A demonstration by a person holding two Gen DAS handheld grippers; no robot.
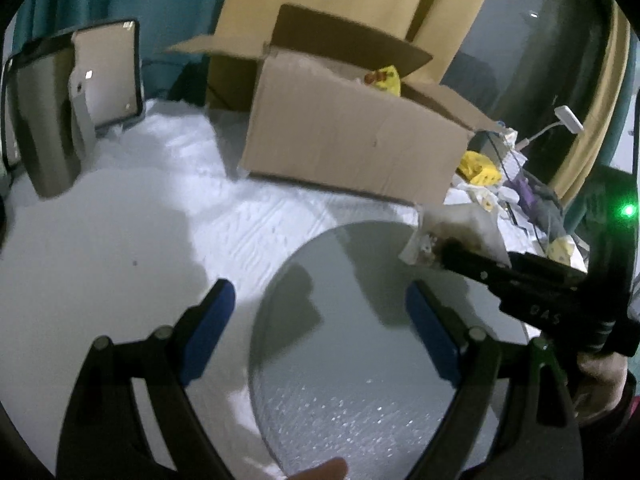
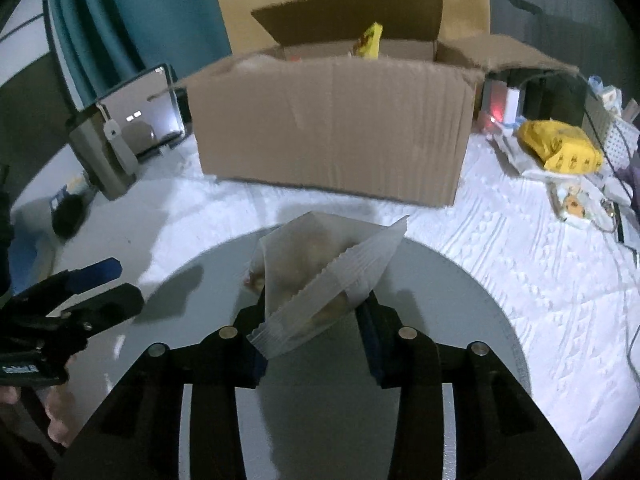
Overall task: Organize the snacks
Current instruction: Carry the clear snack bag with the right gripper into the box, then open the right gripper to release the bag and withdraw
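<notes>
Translucent plastic, crimped at the ends: a snack packet (image 2: 316,276) sits pinched between the blue pads of the right gripper (image 2: 316,320), tilted, one serrated end low toward the left finger and the other raised up and to the right. Brownish contents show faintly through the wrapper; what they are cannot be told. From the left wrist view the same packet (image 1: 452,236) shows at the tip of the right gripper (image 1: 448,250), up and to the right of the left tool's fingers.

Left gripper (image 1: 320,332): fingers spread wide, blue pads (image 1: 208,332) well apart, nothing between them. In the right wrist view it (image 2: 100,280) lies low to the left of the packet, apart from it.

Both tools hover above a round grey tabletop (image 2: 460,300), which lies on a white textured cloth (image 2: 520,260).

Ahead of the right gripper, beyond the grey disc, stands an open cardboard box (image 2: 332,128), flaps up. A yellow packet (image 2: 370,42) pokes up from inside it, near the back wall.

Right of the box, on the cloth, lies a yellow snack bag (image 2: 560,146) among cluttered small items and cables, too blurred to name.

Left of the box, a tablet (image 2: 148,116) stands propped on a stand.
</notes>
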